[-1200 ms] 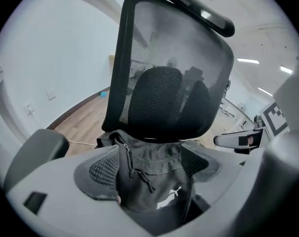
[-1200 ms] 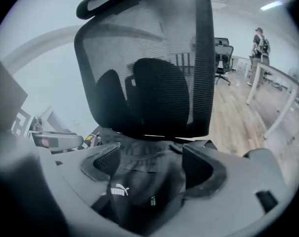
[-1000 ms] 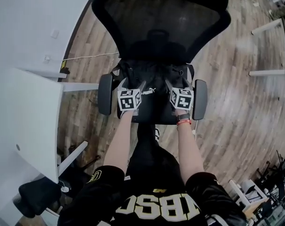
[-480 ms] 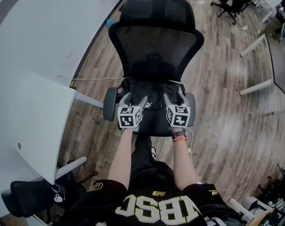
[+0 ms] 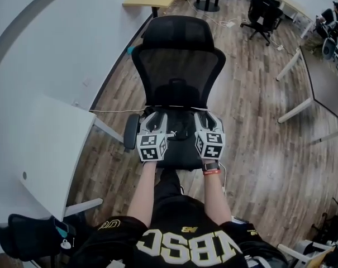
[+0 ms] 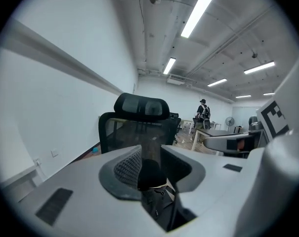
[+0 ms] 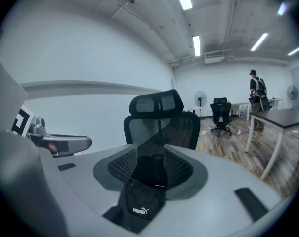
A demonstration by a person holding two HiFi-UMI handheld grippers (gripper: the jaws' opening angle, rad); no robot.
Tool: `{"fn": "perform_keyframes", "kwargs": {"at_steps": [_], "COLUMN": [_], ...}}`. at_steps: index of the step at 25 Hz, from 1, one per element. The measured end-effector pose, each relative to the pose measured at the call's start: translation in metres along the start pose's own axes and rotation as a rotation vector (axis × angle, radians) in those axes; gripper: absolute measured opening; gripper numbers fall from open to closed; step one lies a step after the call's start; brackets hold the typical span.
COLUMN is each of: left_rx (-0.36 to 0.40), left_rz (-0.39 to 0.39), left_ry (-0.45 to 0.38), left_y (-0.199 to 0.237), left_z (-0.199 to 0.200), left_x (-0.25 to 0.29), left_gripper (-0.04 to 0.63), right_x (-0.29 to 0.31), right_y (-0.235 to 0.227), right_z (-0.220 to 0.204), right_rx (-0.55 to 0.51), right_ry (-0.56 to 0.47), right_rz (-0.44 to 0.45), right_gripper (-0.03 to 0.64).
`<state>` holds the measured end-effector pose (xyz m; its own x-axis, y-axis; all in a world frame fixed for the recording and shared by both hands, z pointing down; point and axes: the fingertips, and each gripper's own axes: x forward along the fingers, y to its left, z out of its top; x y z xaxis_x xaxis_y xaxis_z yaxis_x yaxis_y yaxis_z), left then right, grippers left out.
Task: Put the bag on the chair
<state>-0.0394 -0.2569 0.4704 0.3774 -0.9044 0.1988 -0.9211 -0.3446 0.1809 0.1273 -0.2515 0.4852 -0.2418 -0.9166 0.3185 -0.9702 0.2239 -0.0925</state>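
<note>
- Compared with a second ago, the chair (image 5: 177, 63) looks smaller and further off in the head view. More of the wooden floor (image 5: 252, 127) shows around it.
- The bag (image 5: 180, 130) lies where it lay before, on the seat (image 5: 174, 161), toward the seat's rear edge and midway between its sides.
- Both grippers have drawn back from the bag toward the seat's front edge. The left gripper (image 5: 155, 118) is over the front left corner and the right gripper (image 5: 205, 118) over the front right corner, with the bag between them.
- The left gripper's jaws, spread wide a second ago, are closing. They pinch nothing, and the bag lies below and beyond them.
- The right gripper's jaws are closing too, with a gap still between the pads. The black bag, with a white logo, lies under that gap and is not gripped.
- What is inside the bag does not show.
</note>
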Motion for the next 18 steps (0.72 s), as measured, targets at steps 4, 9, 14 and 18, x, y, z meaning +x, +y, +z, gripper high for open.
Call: {"fn": "perform_keyframes", "kwargs": {"at_steps": [4,9,14,18], "left_rx": [0.044,0.086,0.121,0.143], "left_rz": [-0.014,-0.008,-0.017,-0.014], "left_ry": [-0.057,-0.151,-0.227,-0.263], "left_y": [-0.015,-0.023,-0.031,-0.036], "left_z": [0.022,0.052,0.085,0.1], "left_x": [-0.014,-0.037,-0.053,-0.062], "left_gripper": [0.105,0.067,0.04,0.025], "right_x": [-0.022,-0.047,-0.061,-0.068], "right_y": [0.004,0.013,0.012,0.01], "right_z": [0.033,0.064,0.082,0.089], "right_rx": [0.0,-0.013,-0.022,-0.022], "right_ry": [-0.096,-0.206,-0.249,-0.269], "right_rz": [0.005,0.017,0.002,-0.004], "right_gripper": [0.132,0.087,0.055,0.032]}}
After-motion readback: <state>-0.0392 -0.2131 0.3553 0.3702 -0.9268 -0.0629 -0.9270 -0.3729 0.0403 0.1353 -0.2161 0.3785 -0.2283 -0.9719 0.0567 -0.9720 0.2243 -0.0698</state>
